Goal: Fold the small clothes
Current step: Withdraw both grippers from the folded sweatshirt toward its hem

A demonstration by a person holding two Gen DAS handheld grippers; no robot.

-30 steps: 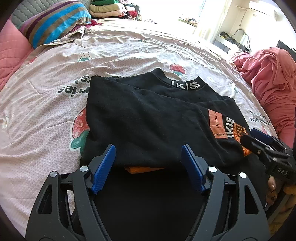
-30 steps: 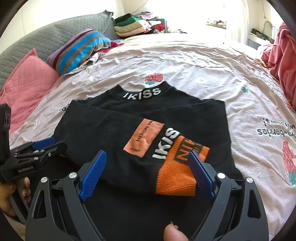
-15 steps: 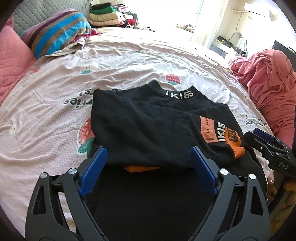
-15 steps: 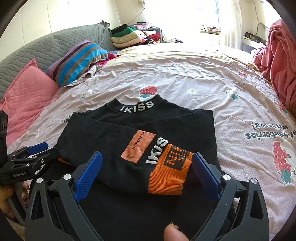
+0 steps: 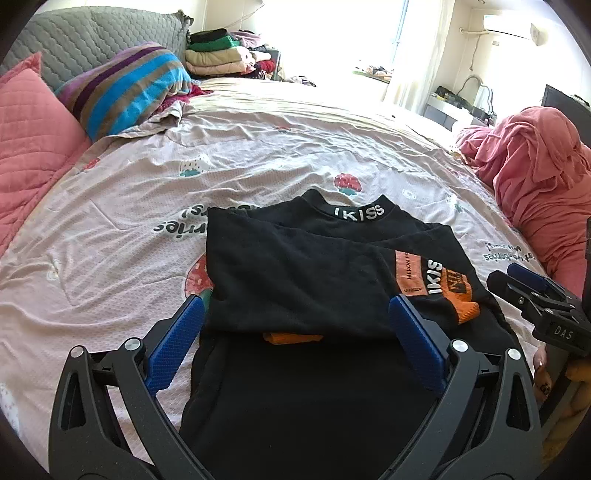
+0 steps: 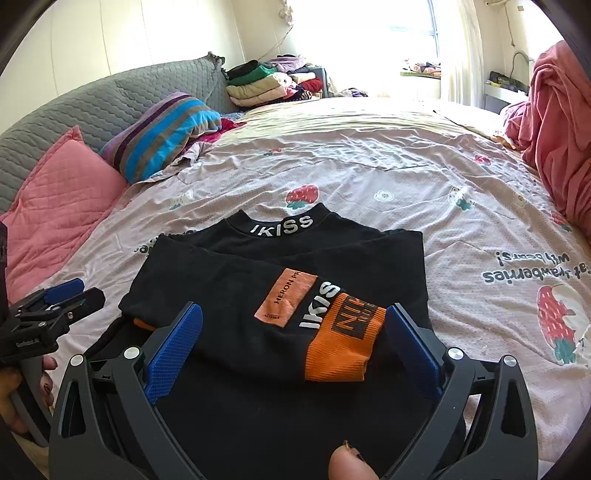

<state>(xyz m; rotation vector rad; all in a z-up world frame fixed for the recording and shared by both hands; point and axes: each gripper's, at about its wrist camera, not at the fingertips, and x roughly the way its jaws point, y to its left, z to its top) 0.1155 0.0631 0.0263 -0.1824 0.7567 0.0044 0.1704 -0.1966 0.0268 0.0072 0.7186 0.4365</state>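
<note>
Two hand-held grippers — left opening, right wide — over sweater

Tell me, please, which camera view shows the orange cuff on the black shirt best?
The right wrist view: the orange cuff lies large and near, between the open fingers. The left wrist view shows it small, off to the right, seen at a slant.

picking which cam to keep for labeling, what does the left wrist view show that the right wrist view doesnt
Only the left wrist view: the right gripper seen from the side, a wall air conditioner and a dark screen. Only the right wrist view: the left gripper from the side, a fingertip at the bottom edge, and the orange cuff facing the camera. Both: the black top with sleeves folded in on the strawberry sheet, the striped pillow, the clothes stack, jaws open.
</note>
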